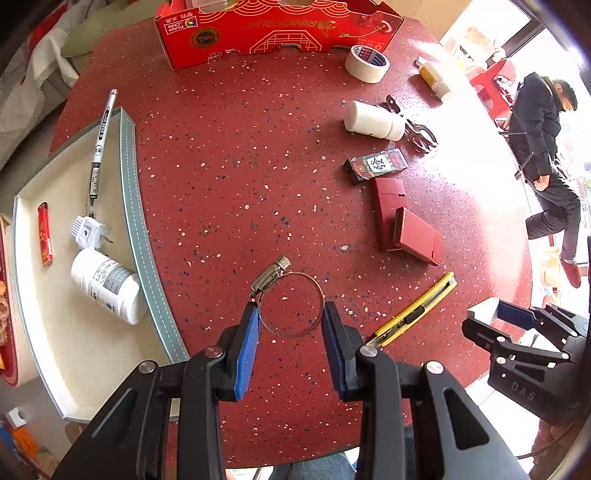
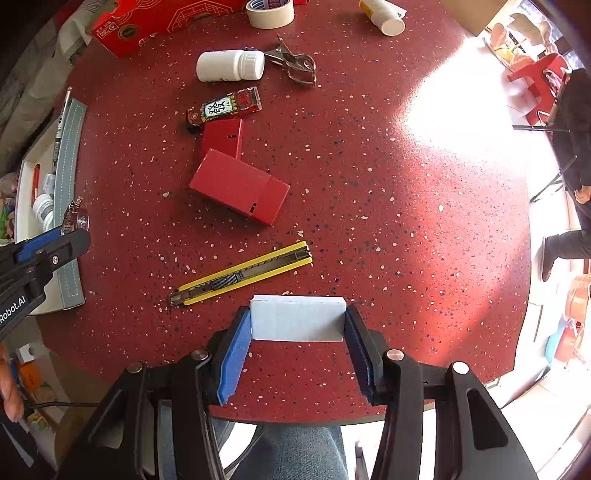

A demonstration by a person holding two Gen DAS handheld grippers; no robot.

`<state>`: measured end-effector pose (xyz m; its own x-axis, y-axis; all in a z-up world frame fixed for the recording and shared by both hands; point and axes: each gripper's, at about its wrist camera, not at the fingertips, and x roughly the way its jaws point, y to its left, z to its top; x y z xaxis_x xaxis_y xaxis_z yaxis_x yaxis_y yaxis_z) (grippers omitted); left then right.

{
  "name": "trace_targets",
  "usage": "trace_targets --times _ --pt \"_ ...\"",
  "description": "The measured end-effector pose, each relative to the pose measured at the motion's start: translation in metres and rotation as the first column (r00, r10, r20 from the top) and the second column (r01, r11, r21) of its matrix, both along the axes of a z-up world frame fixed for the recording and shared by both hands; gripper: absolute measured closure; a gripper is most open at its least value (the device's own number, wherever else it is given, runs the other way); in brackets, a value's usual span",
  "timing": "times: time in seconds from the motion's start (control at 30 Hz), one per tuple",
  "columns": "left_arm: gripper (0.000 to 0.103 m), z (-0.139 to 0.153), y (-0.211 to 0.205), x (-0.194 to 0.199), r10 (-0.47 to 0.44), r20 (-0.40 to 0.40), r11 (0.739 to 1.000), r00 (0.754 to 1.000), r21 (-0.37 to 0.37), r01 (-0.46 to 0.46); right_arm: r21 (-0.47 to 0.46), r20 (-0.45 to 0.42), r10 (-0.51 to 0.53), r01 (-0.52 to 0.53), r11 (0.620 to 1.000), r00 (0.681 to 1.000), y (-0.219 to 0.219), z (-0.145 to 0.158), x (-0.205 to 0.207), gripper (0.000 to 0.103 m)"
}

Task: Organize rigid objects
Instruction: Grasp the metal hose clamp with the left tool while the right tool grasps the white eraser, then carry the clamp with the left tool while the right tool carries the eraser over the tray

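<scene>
My left gripper (image 1: 291,312) points down over the red speckled table (image 1: 229,177), shut on a metal hose clamp (image 1: 271,275). Its blue pads press the ring's two sides, and the screw housing sticks out ahead. The clamp (image 2: 75,216) and left gripper (image 2: 70,236) also show at the left edge of the right wrist view, beside the tray. My right gripper (image 2: 297,314) is shut on a small white box (image 2: 297,332), held by its ends above the table's near edge. In the left wrist view, the right gripper (image 1: 517,325) and white box (image 1: 484,312) appear at the far right.
A white tray with a grey rim (image 1: 136,206) on the left holds a pen (image 1: 99,147), lighter (image 1: 45,234), plug adapter (image 1: 86,232) and white bottle (image 1: 105,286). A yellow utility knife (image 2: 240,273), red boxes (image 2: 240,184), card pack (image 2: 225,107), white bottle (image 2: 229,65), pliers (image 2: 295,62), tape roll (image 2: 269,13) and red carton (image 1: 277,29) lie about. A person (image 1: 546,155) stands at right.
</scene>
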<state>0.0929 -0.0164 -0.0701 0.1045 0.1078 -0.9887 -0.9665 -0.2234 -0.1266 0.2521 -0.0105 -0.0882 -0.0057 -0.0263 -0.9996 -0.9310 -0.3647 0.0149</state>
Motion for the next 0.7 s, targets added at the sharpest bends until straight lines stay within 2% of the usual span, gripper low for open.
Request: trace_targets --times 0.33,0.43,0.5,0.53,0.6,0.63,0.7 --pt "0.066 0.025 -0.019 -0.031 0.068 0.027 0.995 0.997 0.065 -0.07 0.052 -0.006 0.113 -0.112 0.992 0.994 0.006 0.034 -0.048 0.052" --pt "0.066 0.022 -0.021 -0.04 0.097 0.035 0.993 0.995 0.069 -0.1 0.063 -0.004 0.143 -0.142 0.988 0.99 0.007 0.041 -0.062 0.052" --pt "0.066 0.017 -0.019 -0.039 0.084 0.032 0.994 0.996 0.064 -0.086 0.066 -0.003 0.15 -0.149 0.987 0.989 0.007 0.043 -0.065 0.052" --pt "0.065 0.011 -0.015 -0.036 0.069 0.026 0.996 0.997 0.061 -0.07 0.067 -0.002 0.15 -0.15 0.986 0.989 0.004 0.041 -0.068 0.052" --pt "0.055 -0.003 -0.006 -0.029 0.045 0.021 0.998 0.999 0.038 -0.045 0.066 0.002 0.145 -0.144 0.987 0.989 0.003 0.042 -0.065 0.052" --pt "0.047 -0.01 -0.003 -0.026 0.036 0.013 0.999 0.999 0.03 -0.036 0.064 0.005 0.14 -0.14 0.988 0.99 0.002 0.04 -0.064 0.052" --pt "0.041 -0.024 0.003 -0.022 0.028 -0.017 1.0 0.999 0.013 -0.027 0.062 0.011 0.127 -0.127 0.99 0.992 0.0 0.042 -0.058 0.052"
